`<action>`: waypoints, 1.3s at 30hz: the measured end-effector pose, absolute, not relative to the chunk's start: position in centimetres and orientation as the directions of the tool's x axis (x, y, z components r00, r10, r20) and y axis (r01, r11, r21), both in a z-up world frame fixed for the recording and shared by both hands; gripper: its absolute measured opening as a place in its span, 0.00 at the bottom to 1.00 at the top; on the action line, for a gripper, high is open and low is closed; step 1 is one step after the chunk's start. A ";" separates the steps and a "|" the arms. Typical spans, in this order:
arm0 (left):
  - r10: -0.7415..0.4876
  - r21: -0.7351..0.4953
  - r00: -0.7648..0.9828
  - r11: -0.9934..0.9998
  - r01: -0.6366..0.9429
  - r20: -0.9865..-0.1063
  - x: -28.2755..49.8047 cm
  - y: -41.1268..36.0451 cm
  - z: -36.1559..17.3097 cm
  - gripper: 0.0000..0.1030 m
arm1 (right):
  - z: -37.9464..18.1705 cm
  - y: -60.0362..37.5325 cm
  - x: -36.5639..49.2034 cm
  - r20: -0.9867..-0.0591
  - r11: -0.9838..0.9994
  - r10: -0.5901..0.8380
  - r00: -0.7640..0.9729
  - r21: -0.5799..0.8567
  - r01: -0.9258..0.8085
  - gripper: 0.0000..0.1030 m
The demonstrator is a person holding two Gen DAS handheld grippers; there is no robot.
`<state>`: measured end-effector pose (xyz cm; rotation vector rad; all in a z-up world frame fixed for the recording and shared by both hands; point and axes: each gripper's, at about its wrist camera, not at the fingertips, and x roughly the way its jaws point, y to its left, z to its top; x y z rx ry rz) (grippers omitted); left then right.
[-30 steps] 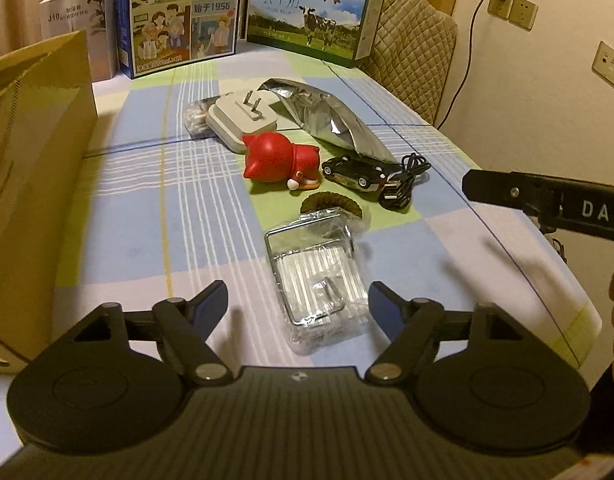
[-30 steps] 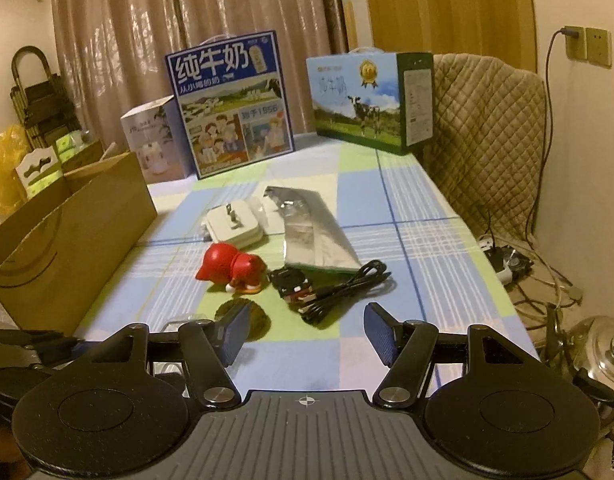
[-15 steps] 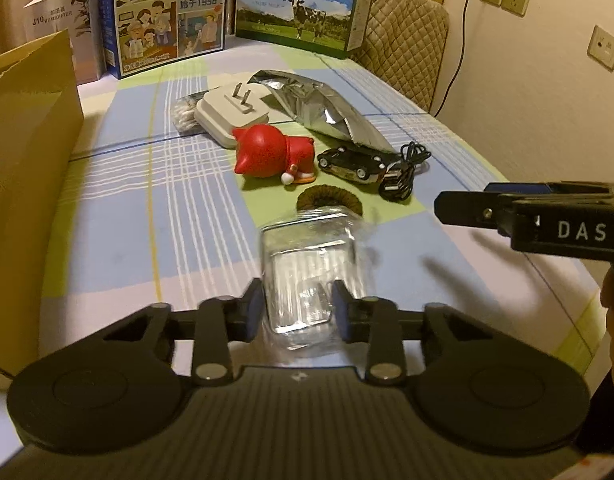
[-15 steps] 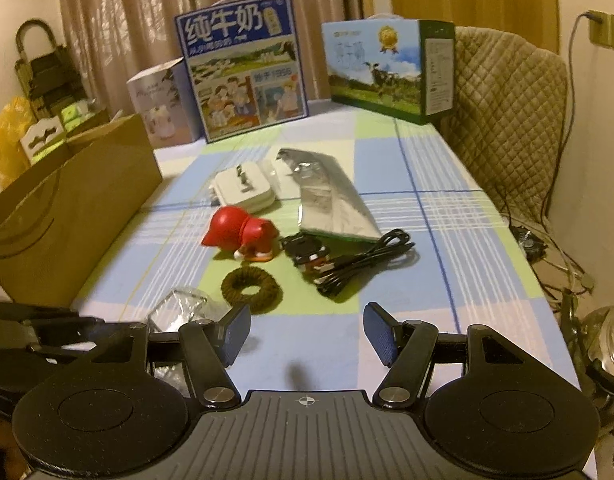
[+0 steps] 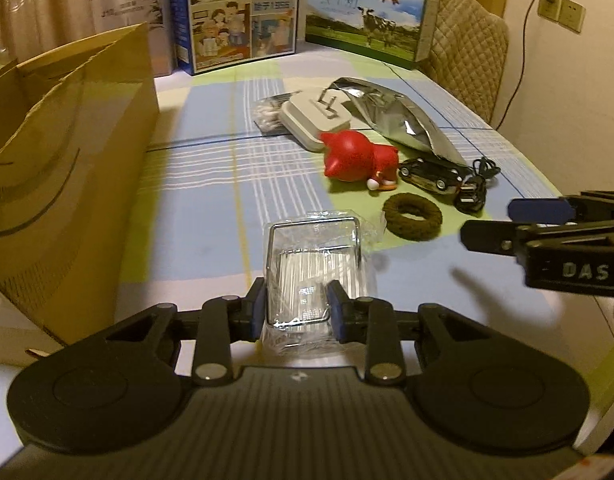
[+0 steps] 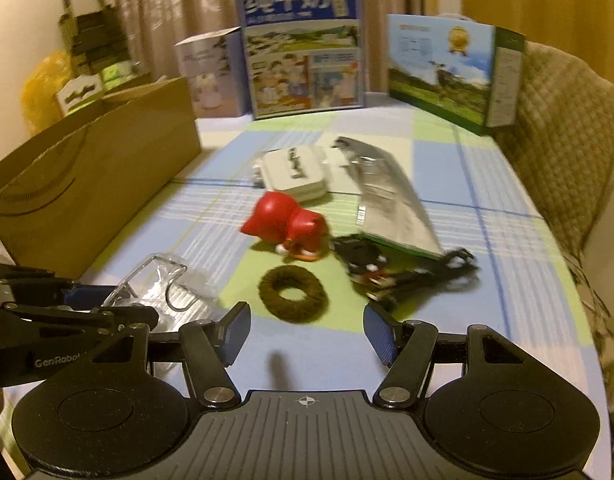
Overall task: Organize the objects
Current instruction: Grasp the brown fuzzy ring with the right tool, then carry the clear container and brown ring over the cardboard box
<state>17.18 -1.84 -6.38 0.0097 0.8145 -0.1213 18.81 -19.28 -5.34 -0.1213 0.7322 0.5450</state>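
A wire rack in a clear plastic wrap lies on the checked tablecloth, and my left gripper is shut on its near end, a pad pressing each side. The right wrist view shows the same wrapped rack at the left, with the left gripper on it. My right gripper is open and empty, a little short of a brown fuzzy ring. From the left wrist camera, the right gripper reaches in from the right beside the ring.
An open cardboard box stands along the left. Beyond the ring lie a red toy, a white adapter, a silver bag, a black toy car and a black cable. Milk cartons line the far edge.
My left gripper has closed from wide open onto the wrapped rack. My right gripper has moved forward and down towards the brown ring, still open.
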 end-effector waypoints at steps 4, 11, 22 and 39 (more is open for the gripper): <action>-0.089 -0.037 0.689 0.995 0.090 -0.720 17.2 -1.5 -6.3 0.26 | -6.6 -17.7 20.2 -0.684 0.837 0.430 0.589 0.057 -0.545 0.59; -0.085 -0.053 0.689 0.996 0.068 -0.720 17.4 -0.9 -6.5 0.26 | -8.1 -15.9 21.9 -0.702 0.820 0.412 0.581 0.007 -0.573 0.51; -0.100 -0.075 0.685 0.995 0.066 -0.721 17.5 -0.6 -6.7 0.26 | -8.3 -14.6 21.9 -0.702 0.824 0.382 0.602 -0.037 -0.566 0.16; -0.130 -0.072 0.690 0.991 0.113 -0.712 16.1 -1.2 -5.9 0.26 | -4.7 -17.4 17.7 -0.666 0.880 0.364 0.651 0.015 -0.476 0.14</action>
